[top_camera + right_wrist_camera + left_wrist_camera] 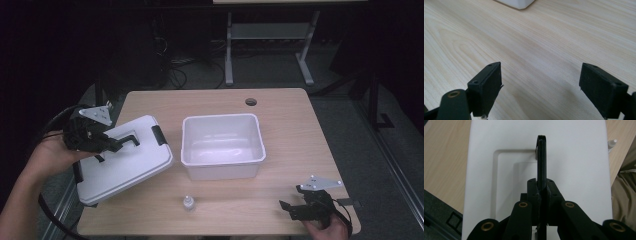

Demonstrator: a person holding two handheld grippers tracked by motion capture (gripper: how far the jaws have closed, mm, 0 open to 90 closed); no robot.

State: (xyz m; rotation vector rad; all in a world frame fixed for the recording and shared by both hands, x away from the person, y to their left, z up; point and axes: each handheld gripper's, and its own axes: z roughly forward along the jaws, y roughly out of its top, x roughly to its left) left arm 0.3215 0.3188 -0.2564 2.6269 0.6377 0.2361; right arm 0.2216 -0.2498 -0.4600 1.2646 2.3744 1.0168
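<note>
Wooden table (300, 130) sits in a dark room. At its left edge, a white lid (125, 160) is held by its black handle (542, 162), pinched in the shut left gripper (112, 145). The lid overhangs the edge, its long axis running diagonally toward the open box (222, 145). A thin pinch could let it swing or slip. The right gripper (295, 207) rests open, holding nothing.

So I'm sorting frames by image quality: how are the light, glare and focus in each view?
High view: table evenly lit, surroundings very dark. Left gripper view: white lid bright but not blown out, the near linkage soft. Right gripper view: wood grain sharp, soft shadow between the open pads.
</note>
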